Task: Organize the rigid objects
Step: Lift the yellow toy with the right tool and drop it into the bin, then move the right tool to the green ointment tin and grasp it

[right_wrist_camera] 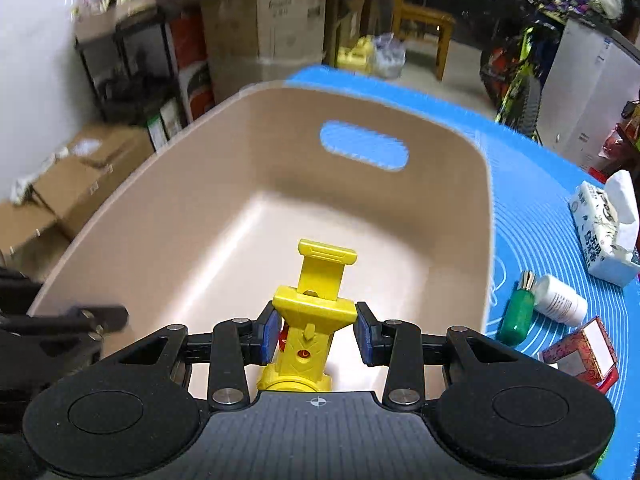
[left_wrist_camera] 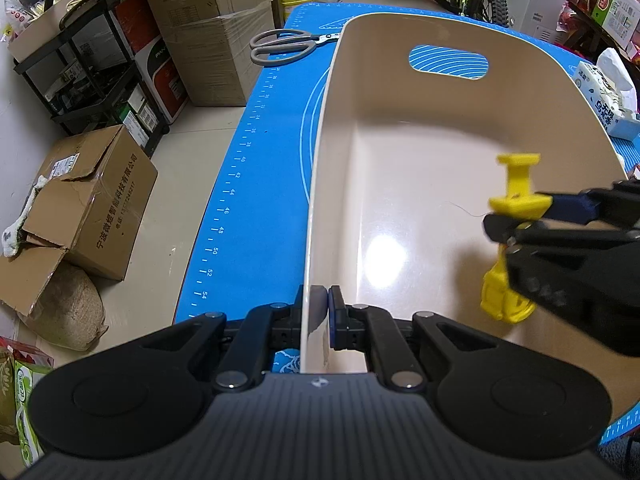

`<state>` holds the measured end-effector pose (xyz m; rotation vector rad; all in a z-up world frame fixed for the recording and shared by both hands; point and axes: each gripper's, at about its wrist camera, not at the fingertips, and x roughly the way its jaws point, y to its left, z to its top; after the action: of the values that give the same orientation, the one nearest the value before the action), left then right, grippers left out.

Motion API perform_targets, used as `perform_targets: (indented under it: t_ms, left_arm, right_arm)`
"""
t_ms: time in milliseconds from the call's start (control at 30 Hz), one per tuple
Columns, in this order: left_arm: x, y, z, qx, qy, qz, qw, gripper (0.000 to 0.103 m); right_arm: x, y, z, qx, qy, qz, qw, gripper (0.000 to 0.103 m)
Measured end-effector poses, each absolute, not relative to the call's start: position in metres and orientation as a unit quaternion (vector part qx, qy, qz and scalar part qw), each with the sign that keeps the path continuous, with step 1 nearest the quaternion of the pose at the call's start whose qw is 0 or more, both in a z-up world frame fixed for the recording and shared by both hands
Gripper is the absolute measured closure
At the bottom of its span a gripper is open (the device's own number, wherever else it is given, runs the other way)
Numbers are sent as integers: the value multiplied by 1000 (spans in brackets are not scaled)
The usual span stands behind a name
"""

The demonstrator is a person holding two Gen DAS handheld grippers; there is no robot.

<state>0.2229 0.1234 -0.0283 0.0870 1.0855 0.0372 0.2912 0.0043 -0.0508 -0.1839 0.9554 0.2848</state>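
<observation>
Tissue pack, Chinese print unreadable

In the right wrist view the shelves and boxes behind the bin are motion-blurred, their print unreadable. The yellow toy has its base hidden under the camera housing. The red box is cut short there too.
</observation>
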Motion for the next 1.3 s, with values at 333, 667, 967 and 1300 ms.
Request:
perform_targets:
  t_ms: [333,667,967,1300]
  left_arm:
    - [223,124,-29,42,517,14,855,93]
    - [224,125,-30,41,518,13,854,93]
    - [224,126,-30,41,518,13,854,93]
    - [224,126,-29,41,518,13,854,93]
  right_arm:
    - [297,14,-57,-115,477,124,862,51]
    - [279,-4,-28,-91,424,138,890,31]
    - [263,-74,16,-41,376,98,921,28]
    - [255,-188,0,-23,396,-13,918,25]
